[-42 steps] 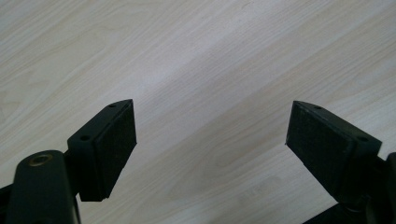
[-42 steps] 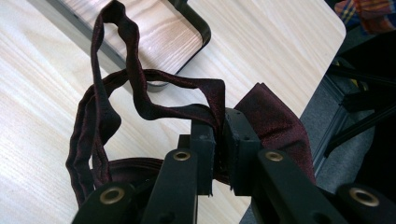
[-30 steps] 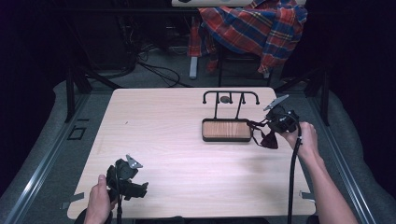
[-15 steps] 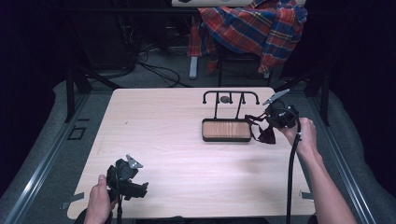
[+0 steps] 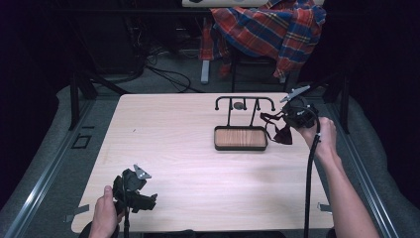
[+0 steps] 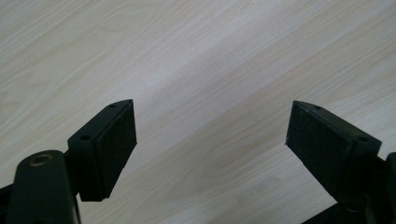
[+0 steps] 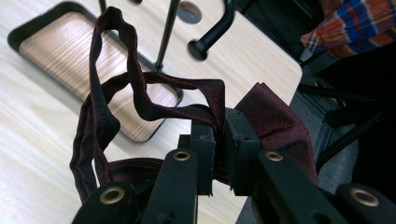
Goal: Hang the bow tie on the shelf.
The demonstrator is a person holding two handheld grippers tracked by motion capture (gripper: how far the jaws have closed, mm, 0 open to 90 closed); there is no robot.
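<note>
Right gripper [image 7: 218, 140] jaws clamped on dark red bow tie [image 7: 116, 116], strap looping toward tray [image 5: 240, 138], left gripper [image 6: 210, 140] jaws wide, empty

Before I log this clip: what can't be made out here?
- Bow tie, right gripper view: the pinched part is hidden between the right gripper's jaws.
- Small round thing under the black rack, high view: too small to identify.
- Left gripper, high view: too small to judge its opening.

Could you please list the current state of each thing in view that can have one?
Left claw: open, hovering over bare table.
Right claw: shut on the bow tie.
Bow tie: dark maroon, held up, strap looping loosely.
Wooden tray: empty.
Black rack: upright, nothing hung on it.
</note>
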